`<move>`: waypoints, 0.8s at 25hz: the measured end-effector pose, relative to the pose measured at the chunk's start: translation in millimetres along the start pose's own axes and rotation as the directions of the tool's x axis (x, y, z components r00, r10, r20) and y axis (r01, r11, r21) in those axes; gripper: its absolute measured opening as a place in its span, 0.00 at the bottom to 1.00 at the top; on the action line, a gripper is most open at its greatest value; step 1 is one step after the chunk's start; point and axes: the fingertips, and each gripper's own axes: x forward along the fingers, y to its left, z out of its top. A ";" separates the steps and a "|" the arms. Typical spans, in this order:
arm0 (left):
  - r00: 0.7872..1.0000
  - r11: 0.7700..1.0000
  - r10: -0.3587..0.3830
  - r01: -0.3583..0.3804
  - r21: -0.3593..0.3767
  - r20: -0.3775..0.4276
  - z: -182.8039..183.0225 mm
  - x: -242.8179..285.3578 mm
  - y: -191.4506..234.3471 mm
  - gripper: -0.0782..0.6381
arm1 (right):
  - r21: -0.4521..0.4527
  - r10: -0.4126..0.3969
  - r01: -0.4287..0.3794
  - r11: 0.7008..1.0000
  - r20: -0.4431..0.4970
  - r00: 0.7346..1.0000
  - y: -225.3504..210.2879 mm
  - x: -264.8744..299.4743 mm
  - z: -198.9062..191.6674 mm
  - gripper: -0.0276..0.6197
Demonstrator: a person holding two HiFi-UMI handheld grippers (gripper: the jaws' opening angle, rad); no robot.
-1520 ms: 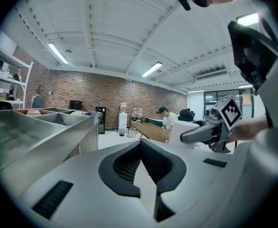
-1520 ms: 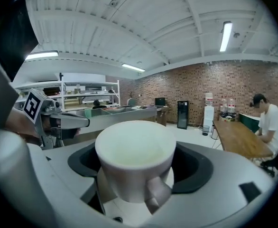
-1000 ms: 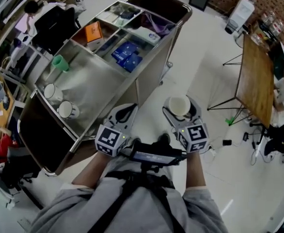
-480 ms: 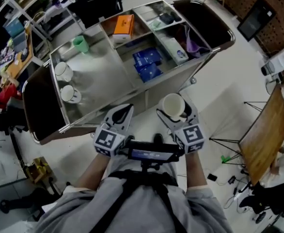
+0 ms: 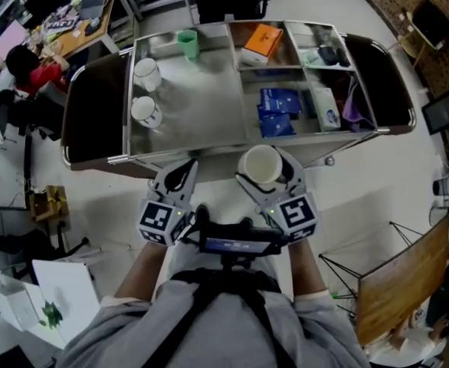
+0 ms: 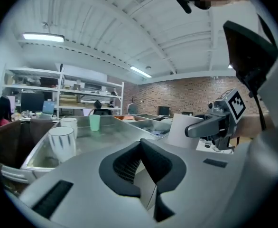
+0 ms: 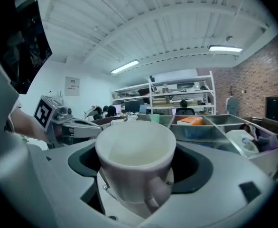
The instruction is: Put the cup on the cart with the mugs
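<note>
A white cup [image 5: 260, 165] is held upright in the right claw [image 5: 263, 172], near the cart [image 5: 209, 153] and its front rim. The left claw [image 5: 180, 175] is shut and empty. Two mugs [image 5: 146, 112] are set at the cart's left, near a green cup [image 5: 187, 43]; blue boxes [image 5: 278, 113] lie further right.

The cart [image 5: 209, 154] stands crosswise in front of me. My right tongs [image 5: 270, 176], with the cup [image 5: 260, 165] between them, sit just short of its near rail, and the left tongs [image 5: 180, 173] are beside them on the left. In the cart's open left part a near mug [image 5: 146, 112] stands in front of a far mug [image 5: 146, 73] by the left wall, with a tumbler [image 5: 187, 43] further back at the far edge. To the right lie divided compartments, with a box [image 5: 261, 43] in a far one and packs [image 5: 278, 113] in a nearer one.
</note>
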 end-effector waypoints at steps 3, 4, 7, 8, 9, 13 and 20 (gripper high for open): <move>0.998 0.998 0.058 -0.058 -0.010 0.023 -1.1 -14.8 19.2 0.11 | -0.029 0.078 -0.078 0.997 0.013 0.997 18.2 16.7 16.2 0.71; 0.997 0.997 0.070 -0.070 -0.010 0.032 0.5 -19.2 24.3 0.11 | -0.027 0.094 -0.093 0.995 0.013 0.996 23.4 21.2 24.4 0.71; 0.994 0.995 0.096 -0.095 -0.017 0.044 17.5 -30.1 35.3 0.11 | -0.046 0.127 -0.126 0.991 0.016 0.992 34.9 36.6 53.5 0.71; 0.994 0.996 0.094 -0.094 -0.010 0.052 25.1 -32.2 38.7 0.11 | -0.061 0.136 -0.135 0.989 0.015 0.991 37.8 42.8 63.4 0.71; 0.994 0.996 0.086 -0.087 0.001 0.063 32.3 -33.3 42.5 0.11 | -0.075 0.145 -0.143 0.987 0.015 0.989 40.4 49.7 72.7 0.71; 0.994 0.998 0.063 -0.064 0.006 0.087 59.5 -32.8 62.5 0.11 | -0.130 0.177 -0.174 0.976 0.007 0.984 43.1 89.4 96.0 0.71; 0.990 0.994 0.110 -0.111 0.000 0.089 86.2 -21.0 111.5 0.11 | -0.147 0.170 -0.172 0.974 -0.023 0.985 34.4 182.5 115.4 0.71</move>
